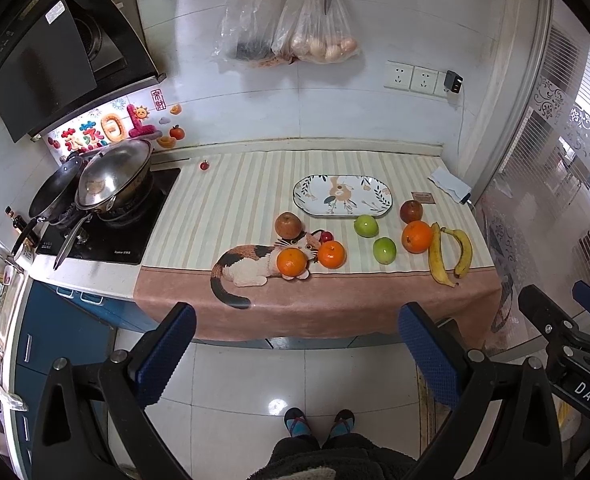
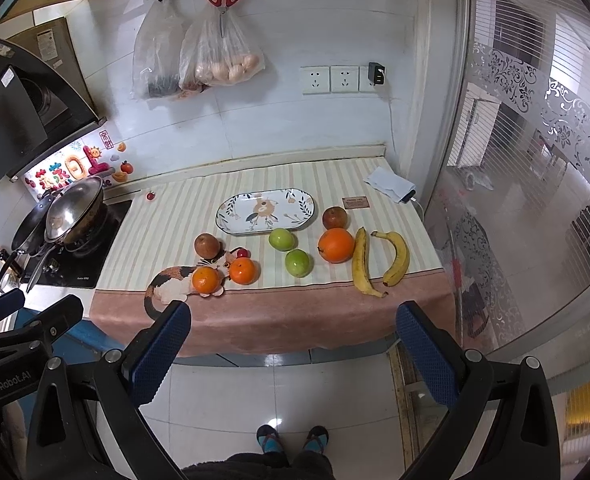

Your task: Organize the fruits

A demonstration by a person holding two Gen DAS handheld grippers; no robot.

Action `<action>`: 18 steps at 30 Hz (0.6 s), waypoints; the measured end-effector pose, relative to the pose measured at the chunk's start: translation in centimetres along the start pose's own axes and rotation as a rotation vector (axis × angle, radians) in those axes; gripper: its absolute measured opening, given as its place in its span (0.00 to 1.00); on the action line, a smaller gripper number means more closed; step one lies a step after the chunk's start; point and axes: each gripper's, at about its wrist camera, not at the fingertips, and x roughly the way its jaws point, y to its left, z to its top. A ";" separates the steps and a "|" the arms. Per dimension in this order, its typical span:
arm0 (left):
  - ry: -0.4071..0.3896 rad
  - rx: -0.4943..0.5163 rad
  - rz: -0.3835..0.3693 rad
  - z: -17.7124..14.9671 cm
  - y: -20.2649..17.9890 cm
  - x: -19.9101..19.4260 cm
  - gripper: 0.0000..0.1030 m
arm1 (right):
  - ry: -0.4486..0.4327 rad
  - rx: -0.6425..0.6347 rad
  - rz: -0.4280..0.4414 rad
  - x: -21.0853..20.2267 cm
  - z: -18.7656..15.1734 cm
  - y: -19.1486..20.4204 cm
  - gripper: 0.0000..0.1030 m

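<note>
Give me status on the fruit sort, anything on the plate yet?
Nothing done: the plate is bare. Nothing in hand: left gripper and right gripper are open, back from the counter. Left to do: three oranges, two green apples, two reddish-brown apples and two bananas, all loose on the cloth.

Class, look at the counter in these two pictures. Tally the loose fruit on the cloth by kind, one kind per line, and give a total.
Oranges: 3
Green apples: 2
Red-brown apples: 2
Bananas: 2
Total: 9
The plate holds no fruit yet.
</note>
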 end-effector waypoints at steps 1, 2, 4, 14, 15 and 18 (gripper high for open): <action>0.000 0.002 -0.001 0.0 -0.1 0.0 1.00 | 0.001 0.000 0.001 0.0 0.0 -0.1 1.00; 0.000 0.003 0.000 0.1 -0.2 0.0 1.00 | 0.000 -0.001 0.001 0.0 0.0 -0.1 1.00; 0.000 0.003 0.000 0.1 -0.2 0.0 1.00 | -0.001 -0.001 0.000 0.0 0.1 -0.1 1.00; -0.002 0.003 0.000 -0.1 -0.2 0.0 1.00 | 0.003 0.001 0.005 0.2 0.2 -0.4 1.00; -0.002 0.002 0.001 -0.1 -0.2 0.0 1.00 | 0.003 0.001 0.005 0.2 0.2 -0.3 1.00; -0.003 0.002 0.000 -0.1 -0.3 0.0 1.00 | 0.006 0.000 0.004 0.3 0.2 -0.2 1.00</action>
